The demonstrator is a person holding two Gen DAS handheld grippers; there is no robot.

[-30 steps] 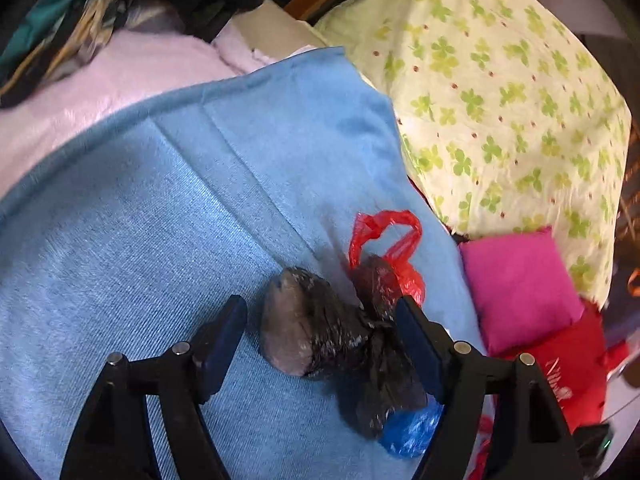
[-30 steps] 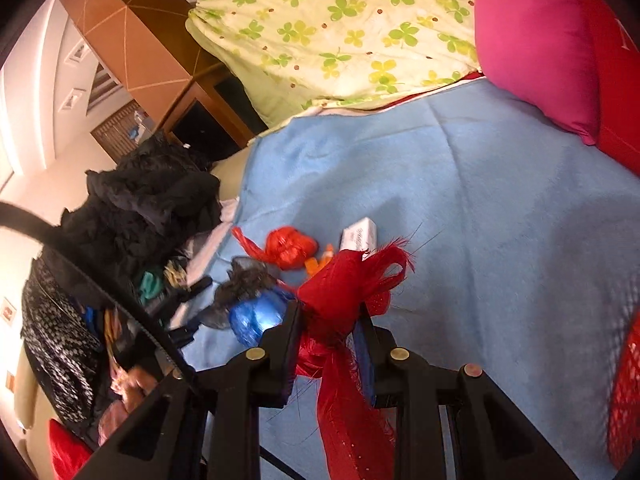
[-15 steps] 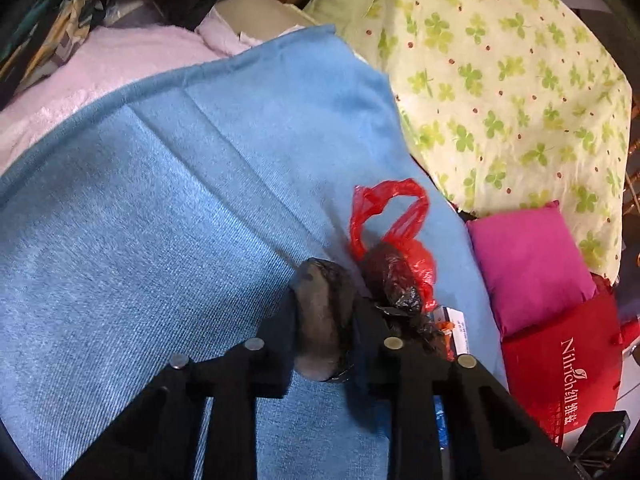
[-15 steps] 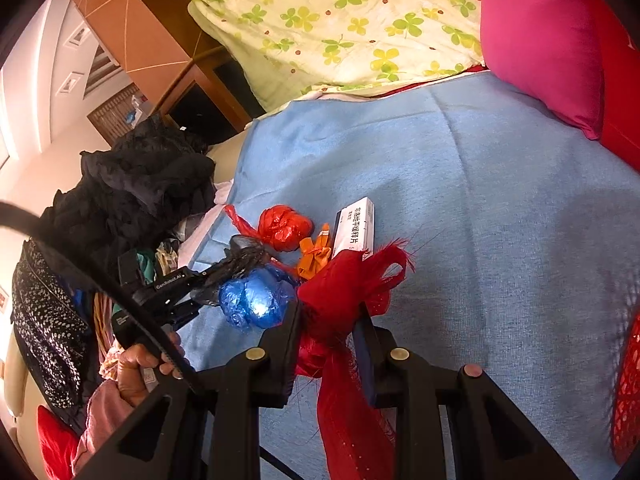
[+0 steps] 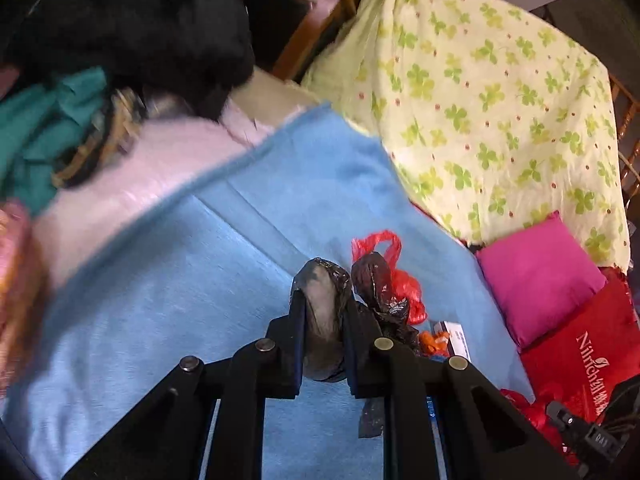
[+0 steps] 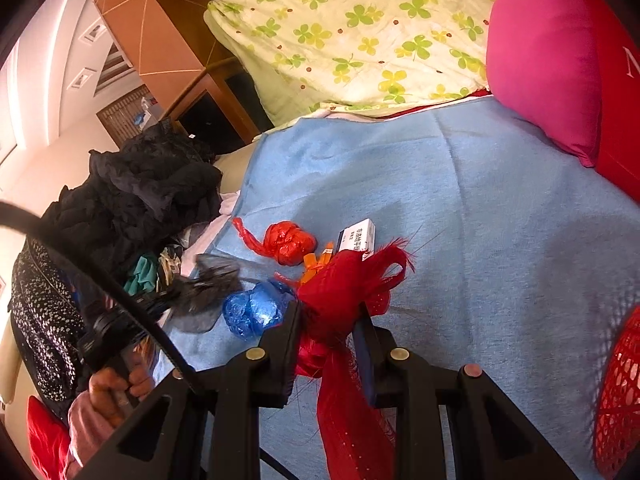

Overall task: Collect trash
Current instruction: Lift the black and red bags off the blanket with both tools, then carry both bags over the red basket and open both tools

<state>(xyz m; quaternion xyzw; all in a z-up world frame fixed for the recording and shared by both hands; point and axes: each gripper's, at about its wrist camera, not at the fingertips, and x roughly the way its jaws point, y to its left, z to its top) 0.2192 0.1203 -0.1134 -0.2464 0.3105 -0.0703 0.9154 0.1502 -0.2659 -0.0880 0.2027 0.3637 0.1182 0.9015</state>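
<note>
Step in hand — pick-up of one piece of trash, now gripped; the carry to the red mesh bag (image 6: 352,280) is judged next, and it calls for the bag's mouth to be held wide, which the pictures do not show.

- Blue blanket (image 5: 168,280) — carries all the trash; its far edge meets a clover-print quilt (image 5: 500,100), its left edge a heap of dark clothes (image 6: 152,192).
- Pink cushion (image 5: 536,276) — at the blanket's right edge, beside a red paper bag (image 5: 580,344); clear of the work.
- Red mesh bag — bunched and clamped between the jaws of the right gripper (image 6: 326,322), over the blanket's near edge.
- Black bag bundle (image 5: 324,320) — the task's thing; clamped between the jaws of the left gripper (image 5: 322,320), its trailing knot (image 5: 376,280) hanging alongside. Whether it is clear of the blanket cannot be told.
- Red plastic bag (image 6: 290,242), blue plastic bag (image 6: 256,310), white box (image 6: 358,236), orange scrap (image 6: 318,266) — uncollected, clustered near the blanket's near-left part, just beside the mesh bag; likely to be brushed on the way.
</note>
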